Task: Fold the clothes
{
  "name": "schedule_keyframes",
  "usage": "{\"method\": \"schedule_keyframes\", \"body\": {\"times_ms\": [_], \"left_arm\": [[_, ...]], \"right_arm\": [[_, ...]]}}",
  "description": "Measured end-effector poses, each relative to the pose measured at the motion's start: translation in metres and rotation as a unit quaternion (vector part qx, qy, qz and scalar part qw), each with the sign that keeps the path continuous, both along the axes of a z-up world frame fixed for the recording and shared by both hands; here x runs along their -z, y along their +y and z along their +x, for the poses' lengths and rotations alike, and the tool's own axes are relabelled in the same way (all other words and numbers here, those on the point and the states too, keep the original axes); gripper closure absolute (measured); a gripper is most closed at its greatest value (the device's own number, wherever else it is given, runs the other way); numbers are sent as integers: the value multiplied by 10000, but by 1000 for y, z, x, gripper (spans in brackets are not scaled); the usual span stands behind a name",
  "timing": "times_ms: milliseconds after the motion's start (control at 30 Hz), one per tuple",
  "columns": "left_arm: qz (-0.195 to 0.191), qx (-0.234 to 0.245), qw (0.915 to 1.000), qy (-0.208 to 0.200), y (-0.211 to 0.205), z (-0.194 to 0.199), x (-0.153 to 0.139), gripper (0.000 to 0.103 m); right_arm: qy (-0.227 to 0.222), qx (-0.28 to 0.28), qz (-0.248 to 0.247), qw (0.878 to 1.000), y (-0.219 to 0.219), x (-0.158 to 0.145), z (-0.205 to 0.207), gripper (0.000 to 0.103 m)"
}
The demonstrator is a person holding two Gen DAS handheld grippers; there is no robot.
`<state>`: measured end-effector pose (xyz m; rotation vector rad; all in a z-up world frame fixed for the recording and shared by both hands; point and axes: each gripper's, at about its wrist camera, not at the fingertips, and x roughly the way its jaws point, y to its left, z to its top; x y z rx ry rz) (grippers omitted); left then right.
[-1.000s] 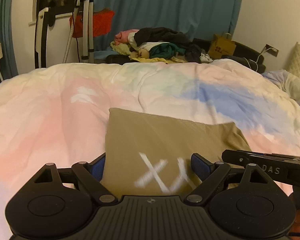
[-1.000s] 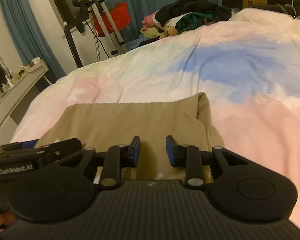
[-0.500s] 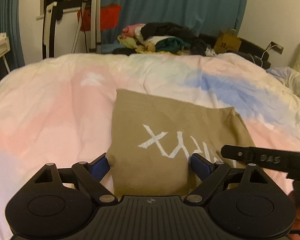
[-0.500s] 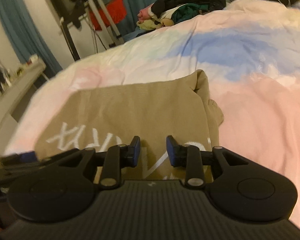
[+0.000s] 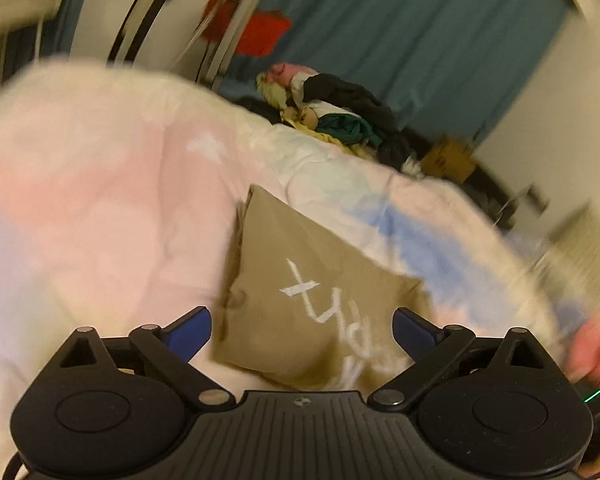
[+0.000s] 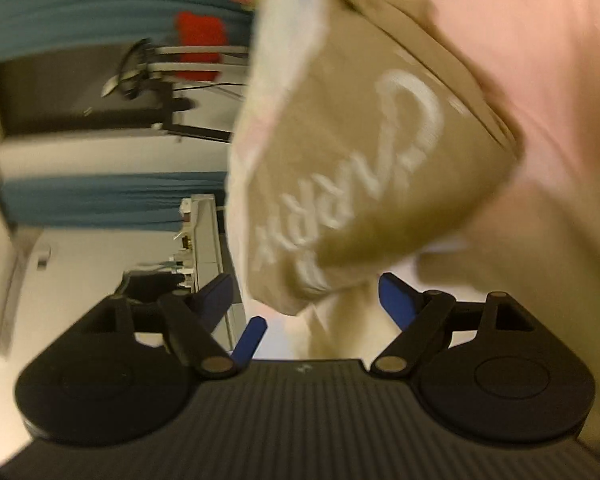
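Folded tan cotton garment with white lettering [image 5: 320, 300] lies ahead of the left gripper [image 5: 302, 330], whose blue-padded jaws are spread wide and empty, and the right gripper [image 6: 306, 298], likewise spread and empty, both over the pink, white and blue pastel duvet [image 5: 100, 200].
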<state>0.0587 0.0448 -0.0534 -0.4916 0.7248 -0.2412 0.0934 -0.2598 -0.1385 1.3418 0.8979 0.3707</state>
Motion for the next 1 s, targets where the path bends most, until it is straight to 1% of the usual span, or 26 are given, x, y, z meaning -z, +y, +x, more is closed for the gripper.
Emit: {"method": "schedule_keyframes", "body": {"times_ms": [67, 133, 233, 333, 367, 433, 467, 500, 533, 567, 667, 733, 867, 1000], "left_arm": [[-649, 31, 9978, 128, 9, 3, 5, 4], [-1162, 127, 9928, 244, 11, 6, 11, 1], [-1710, 496, 9829, 462, 4, 12, 24, 1], [-1993, 627, 9754, 705, -2, 17, 38, 1], [-2087, 671, 9725, 786, -4, 19, 42, 1], [-2243, 747, 9670, 948, -8, 22, 51, 1], [-2225, 751, 9666, 1031, -9, 25, 53, 1], [-2228, 744, 9658, 1096, -10, 28, 56, 1], [-2297, 720, 9641, 1122, -11, 29, 59, 0], [-2391, 715, 9612, 1172, -12, 31, 62, 0], [-2720, 715, 9497, 1378, -14, 37, 73, 0], [-2889, 679, 9440, 1439, -13, 41, 78, 0], [-3073, 704, 9382, 1429, -12, 47, 83, 0], [-2995, 723, 9392, 1513, -17, 49, 88, 1]], "right_arm": [[107, 179, 113, 9997, -2, 8, 1, 21], [214, 358, 226, 9989, -3, 15, 2, 21], [374, 626, 396, 9966, -6, 27, 3, 24], [533, 893, 565, 9930, -8, 39, 5, 31], [587, 982, 621, 9915, -9, 42, 5, 36], [694, 1105, 649, 9893, -10, 47, 6, 49], [760, 1100, 545, 9895, -11, 47, 7, 64], [767, 1082, 432, 9902, -11, 45, 6, 74], [751, 1062, 321, 9910, -10, 43, 5, 76], [679, 1041, 239, 9920, -10, 39, 5, 81], [383, 966, 72, 9946, -8, 21, 7, 83], [200, 959, 80, 9952, -11, 13, 8, 84], [-41, 946, 84, 9955, -17, 6, 6, 85], [-67, 969, 90, 9952, -23, 6, 8, 85]]}}
